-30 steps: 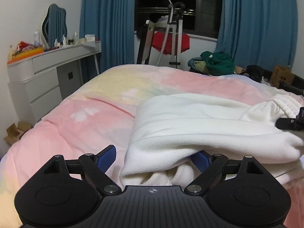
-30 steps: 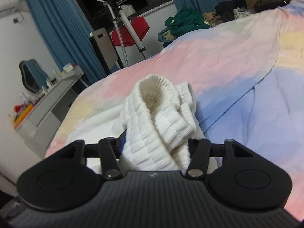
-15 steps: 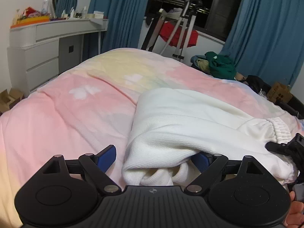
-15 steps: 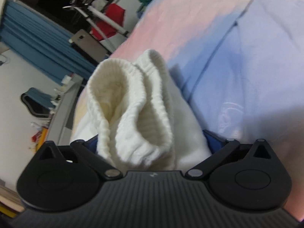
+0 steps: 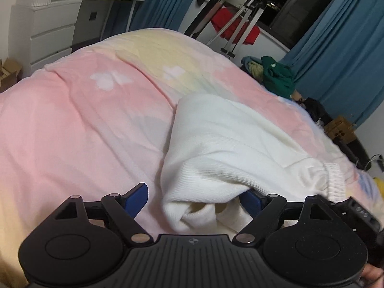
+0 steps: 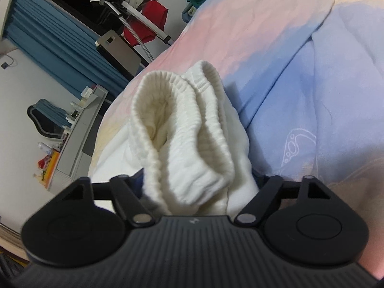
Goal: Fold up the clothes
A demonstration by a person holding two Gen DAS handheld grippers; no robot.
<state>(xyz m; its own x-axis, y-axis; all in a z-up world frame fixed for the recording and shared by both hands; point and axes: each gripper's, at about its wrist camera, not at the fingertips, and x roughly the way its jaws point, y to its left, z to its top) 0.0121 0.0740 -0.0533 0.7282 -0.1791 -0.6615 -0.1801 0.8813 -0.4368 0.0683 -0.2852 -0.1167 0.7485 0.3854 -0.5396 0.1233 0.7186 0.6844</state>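
Showing no legible writing, white knit garment (image 5: 230, 148), pastel bedspread (image 5: 72, 124)

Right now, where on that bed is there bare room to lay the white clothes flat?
The pink stretch of the bedspread left of the white garment lies bare, back toward the white dresser. The blue stretch right of the ribbed waistband is also free. It is crowded near both grippers, where the cloth bunches, and past the far edge, by the green clothes.
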